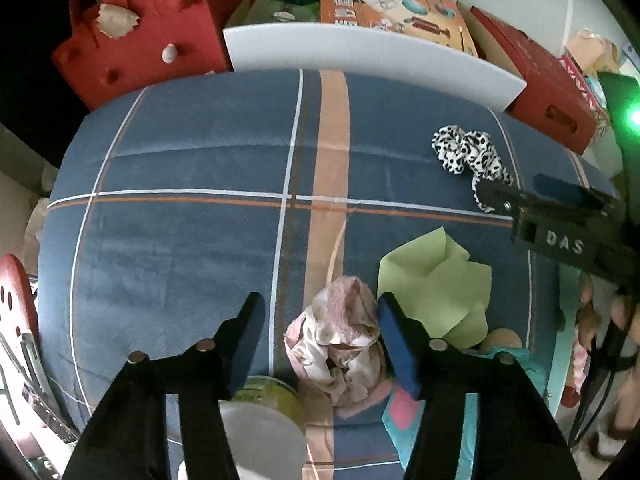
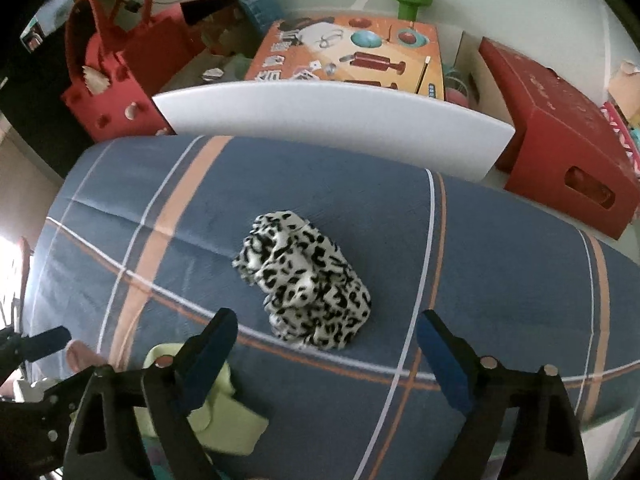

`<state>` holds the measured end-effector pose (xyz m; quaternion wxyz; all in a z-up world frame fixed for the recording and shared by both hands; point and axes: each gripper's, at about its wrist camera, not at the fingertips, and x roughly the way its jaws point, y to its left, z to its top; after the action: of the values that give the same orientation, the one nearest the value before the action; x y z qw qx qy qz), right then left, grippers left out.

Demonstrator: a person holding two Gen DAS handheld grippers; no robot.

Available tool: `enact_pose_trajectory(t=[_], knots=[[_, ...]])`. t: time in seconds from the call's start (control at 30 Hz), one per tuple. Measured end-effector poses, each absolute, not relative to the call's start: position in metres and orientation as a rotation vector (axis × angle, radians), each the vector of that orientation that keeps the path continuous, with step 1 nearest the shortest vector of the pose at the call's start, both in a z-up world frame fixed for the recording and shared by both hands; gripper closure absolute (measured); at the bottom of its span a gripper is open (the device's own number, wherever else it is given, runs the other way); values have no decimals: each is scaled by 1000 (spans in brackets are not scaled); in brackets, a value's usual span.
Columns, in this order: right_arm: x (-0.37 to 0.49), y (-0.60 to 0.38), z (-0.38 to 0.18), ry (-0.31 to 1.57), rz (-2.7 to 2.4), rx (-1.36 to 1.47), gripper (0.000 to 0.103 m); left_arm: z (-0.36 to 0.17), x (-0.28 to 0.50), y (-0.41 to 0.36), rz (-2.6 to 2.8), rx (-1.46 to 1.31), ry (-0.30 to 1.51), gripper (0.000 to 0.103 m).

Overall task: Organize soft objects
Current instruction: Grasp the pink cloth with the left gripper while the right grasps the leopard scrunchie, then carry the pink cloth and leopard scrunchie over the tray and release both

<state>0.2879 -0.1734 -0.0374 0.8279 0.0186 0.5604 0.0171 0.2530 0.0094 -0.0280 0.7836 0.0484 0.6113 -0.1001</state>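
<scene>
Left gripper [image 1: 320,344]: nearest lens, jaws apart, pink crumpled cloth [image 1: 340,344] between fingers; right finger just beside cloth, left finger clear; no firm pinch visible.
Right gripper [image 2: 326,344]: jaws wide, empty, poised over spotted cloth [image 2: 304,280], not touching.
Landmark: blue plaid cushion [image 1: 180,200].
- White foam board [image 1: 360,56]: at cushion far edge.
- Red felt bag [image 1: 144,32]: beyond cushion far-left corner.
- Green cloth [image 1: 436,280]: on cushion, just right of pink cloth.
- Spotted cloth: on cushion, far-right area.
</scene>
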Motion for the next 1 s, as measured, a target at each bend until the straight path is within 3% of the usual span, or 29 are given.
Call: enact_pose_trajectory(t=[0.2,0.3,0.63,1.0], knots=[[297,-172,-49,1206,29,35,21,-37,256,6,-233,100,1334,69],[299,-173,-53,1213,34,50,28,-41,256,5,-232,94,1339,75],[298,-169,-56,1216,46,53,58,-50,261,10,-223,59,1342,85],[269,-189,-36,1216,29,98,72,-40,251,18,-188,11,1307,91]])
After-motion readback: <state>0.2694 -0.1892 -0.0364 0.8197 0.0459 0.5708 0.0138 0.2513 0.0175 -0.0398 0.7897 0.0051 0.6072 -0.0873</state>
